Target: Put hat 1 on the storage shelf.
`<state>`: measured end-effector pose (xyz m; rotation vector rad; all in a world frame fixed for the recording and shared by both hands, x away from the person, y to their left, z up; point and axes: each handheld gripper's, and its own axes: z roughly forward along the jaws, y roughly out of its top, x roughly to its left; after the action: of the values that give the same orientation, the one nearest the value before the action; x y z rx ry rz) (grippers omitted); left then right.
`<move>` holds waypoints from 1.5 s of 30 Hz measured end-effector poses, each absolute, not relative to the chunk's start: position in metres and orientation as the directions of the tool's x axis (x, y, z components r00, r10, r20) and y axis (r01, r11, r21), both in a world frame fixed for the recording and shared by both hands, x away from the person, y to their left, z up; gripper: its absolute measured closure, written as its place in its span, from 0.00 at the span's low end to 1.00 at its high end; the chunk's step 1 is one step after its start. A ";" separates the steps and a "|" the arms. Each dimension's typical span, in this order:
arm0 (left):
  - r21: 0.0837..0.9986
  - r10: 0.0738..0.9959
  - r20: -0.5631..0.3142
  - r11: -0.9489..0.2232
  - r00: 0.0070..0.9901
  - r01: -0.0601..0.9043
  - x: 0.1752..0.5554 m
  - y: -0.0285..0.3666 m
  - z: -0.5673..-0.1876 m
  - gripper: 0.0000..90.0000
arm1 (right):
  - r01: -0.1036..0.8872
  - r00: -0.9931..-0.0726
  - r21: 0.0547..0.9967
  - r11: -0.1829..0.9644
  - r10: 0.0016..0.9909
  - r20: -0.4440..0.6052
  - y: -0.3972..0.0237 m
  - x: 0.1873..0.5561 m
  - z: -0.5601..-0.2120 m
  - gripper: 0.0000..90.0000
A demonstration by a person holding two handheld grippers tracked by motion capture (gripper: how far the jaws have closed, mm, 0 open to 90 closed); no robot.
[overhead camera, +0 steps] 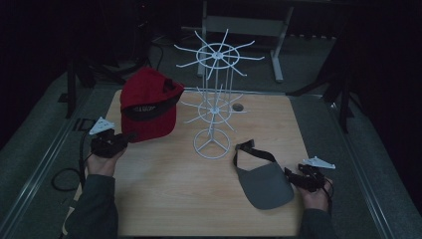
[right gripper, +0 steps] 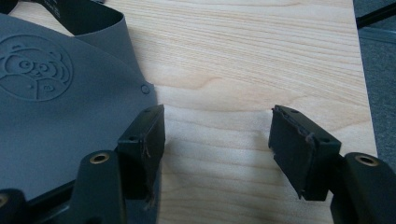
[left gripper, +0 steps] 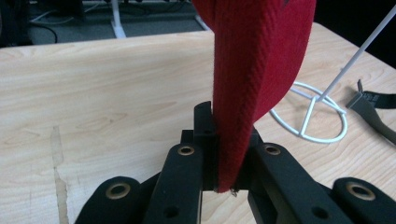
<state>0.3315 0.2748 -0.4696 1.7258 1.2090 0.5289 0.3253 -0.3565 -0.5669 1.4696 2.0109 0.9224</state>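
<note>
A red cap with a dark band hangs above the left part of the wooden table, tilted. My left gripper is shut on its brim; in the left gripper view the red cloth stands pinched between the black jaws of my left gripper. A white wire hat stand rises at the table's middle, its ring base to the right of the cap. A grey visor with a black strap lies at the front right. My right gripper rests open by its right edge, the visor beside the left jaw of my right gripper.
A round hole sits in the table behind the stand. Dark floor, cables and a grey metal frame surround the table. The table's right edge runs close to my right hand.
</note>
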 end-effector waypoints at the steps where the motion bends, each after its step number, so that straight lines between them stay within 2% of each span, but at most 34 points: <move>1: 0.869 0.894 -0.153 -0.081 0.421 0.488 0.332 0.275 -0.468 0.95 | 0.628 -0.307 0.753 0.198 0.952 0.006 -0.356 0.326 -0.567 0.40; 45: 0.928 0.904 -0.136 -0.027 0.406 0.372 0.336 0.278 -0.418 0.95 | 0.628 -0.305 0.751 0.202 0.952 0.000 -0.355 0.326 -0.567 0.40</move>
<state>0.3363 0.2780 -0.4176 1.6077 1.1518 0.6308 0.3255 -0.3555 -0.5669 1.4671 2.0114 0.9103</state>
